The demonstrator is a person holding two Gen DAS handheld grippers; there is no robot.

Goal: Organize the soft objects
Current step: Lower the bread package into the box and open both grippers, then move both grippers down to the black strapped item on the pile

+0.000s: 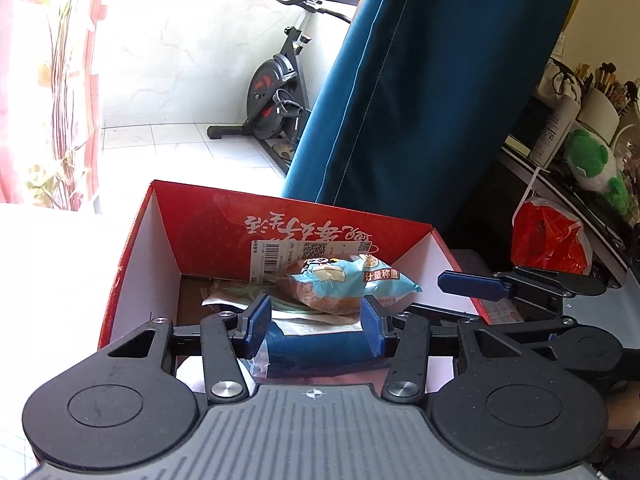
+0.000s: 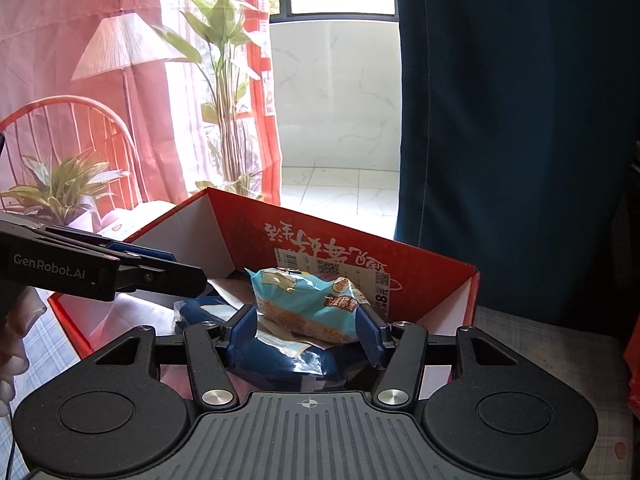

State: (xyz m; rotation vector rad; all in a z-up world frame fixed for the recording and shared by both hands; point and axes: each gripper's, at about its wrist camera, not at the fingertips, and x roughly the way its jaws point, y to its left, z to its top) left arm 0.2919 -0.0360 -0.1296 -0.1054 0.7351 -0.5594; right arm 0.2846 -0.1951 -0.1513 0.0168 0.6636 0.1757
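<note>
A red cardboard box with white inner walls stands open in front of both grippers; it also shows in the right wrist view. Inside lie a light-blue snack packet on top of a dark blue wrapped soft bundle. My left gripper is open over the box, its pads either side of the blue bundle. My right gripper is open, its pads flanking the snack packet. Each gripper shows in the other's view, the right and the left.
A teal curtain hangs behind the box. An exercise bike stands on the tiled balcony. A red plastic bag and a green plush toy sit on the cluttered right side. Plants, a lamp and a red chair stand left.
</note>
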